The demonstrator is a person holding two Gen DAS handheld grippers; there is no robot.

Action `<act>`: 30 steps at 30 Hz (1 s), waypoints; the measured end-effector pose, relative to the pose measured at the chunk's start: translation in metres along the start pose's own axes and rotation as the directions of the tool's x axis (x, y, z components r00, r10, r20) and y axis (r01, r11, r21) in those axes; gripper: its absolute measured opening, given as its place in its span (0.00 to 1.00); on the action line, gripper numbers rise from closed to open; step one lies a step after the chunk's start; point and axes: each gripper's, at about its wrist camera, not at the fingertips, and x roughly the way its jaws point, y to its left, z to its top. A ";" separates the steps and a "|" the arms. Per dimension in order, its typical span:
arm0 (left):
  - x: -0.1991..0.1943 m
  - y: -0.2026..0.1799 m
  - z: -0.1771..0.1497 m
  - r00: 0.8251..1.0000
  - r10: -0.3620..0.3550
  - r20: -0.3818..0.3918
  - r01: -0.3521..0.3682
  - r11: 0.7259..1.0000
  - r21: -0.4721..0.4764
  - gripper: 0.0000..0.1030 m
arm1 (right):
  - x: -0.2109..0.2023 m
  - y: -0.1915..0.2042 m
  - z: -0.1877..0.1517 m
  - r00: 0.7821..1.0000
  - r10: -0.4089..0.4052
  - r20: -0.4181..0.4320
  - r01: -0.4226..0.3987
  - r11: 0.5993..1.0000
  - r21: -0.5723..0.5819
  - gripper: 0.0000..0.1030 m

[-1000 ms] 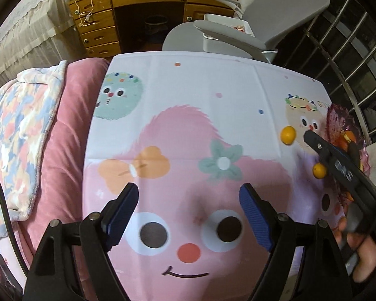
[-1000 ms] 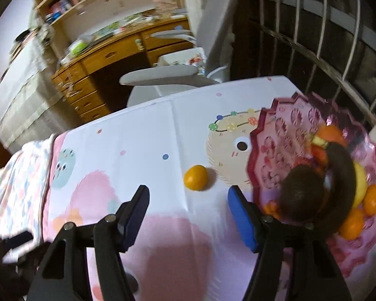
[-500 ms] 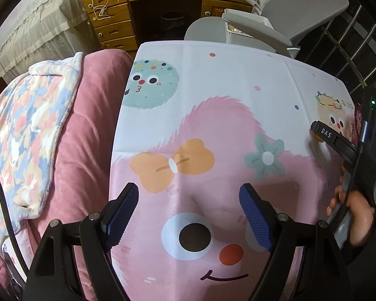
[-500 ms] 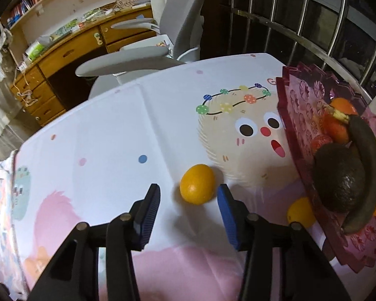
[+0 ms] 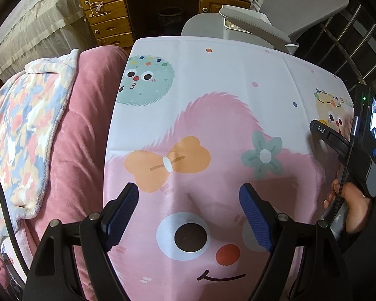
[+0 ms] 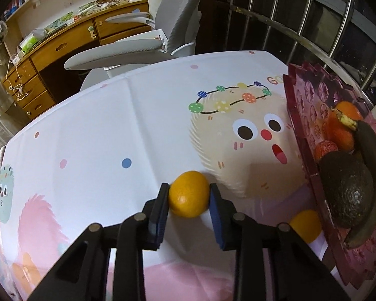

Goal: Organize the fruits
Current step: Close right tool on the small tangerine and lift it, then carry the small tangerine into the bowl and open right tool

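Since 0.5 s ago right gripper [image 6: 189, 197] closed in, jaws now pinching the orange [image 6: 189, 193] for transfer to pink fruit tray [image 6: 303, 115] at 3 o'clock; left gripper [image 5: 188, 213] idles, jaws spread.

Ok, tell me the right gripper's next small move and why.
Probably lift. The right gripper has its fingers pressed on both sides of the orange, which seems to sit on the tablecloth; the pink fruit tray lies to its right.
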 end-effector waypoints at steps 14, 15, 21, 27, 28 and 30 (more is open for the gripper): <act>-0.028 -0.025 -0.009 0.999 -0.001 0.054 0.001 1.000 -0.001 0.79 | -0.045 -0.020 -0.002 0.990 0.144 0.005 -0.144 0.989 -0.037 0.29; -0.032 -0.028 -0.010 0.998 0.001 0.060 -0.001 1.000 -0.004 0.79 | -0.052 -0.023 -0.002 0.988 0.155 0.011 -0.154 0.987 -0.041 0.29; -0.058 -0.050 -0.025 0.995 0.016 0.103 -0.013 0.999 -0.029 0.79 | -0.091 -0.048 0.002 0.975 0.214 0.053 -0.209 0.974 -0.085 0.29; -0.081 -0.075 -0.047 0.991 0.023 0.129 -0.016 0.998 -0.056 0.79 | -0.115 -0.085 -0.004 0.969 0.241 0.059 -0.234 0.967 -0.099 0.29; -0.084 -0.079 -0.053 0.991 0.018 0.134 -0.009 0.998 -0.065 0.79 | -0.117 -0.092 -0.006 0.969 0.241 0.057 -0.235 0.967 -0.101 0.29; -0.088 -0.088 -0.062 0.990 0.009 0.139 0.001 0.997 -0.073 0.79 | -0.120 -0.106 -0.010 0.968 0.244 0.055 -0.237 0.966 -0.105 0.29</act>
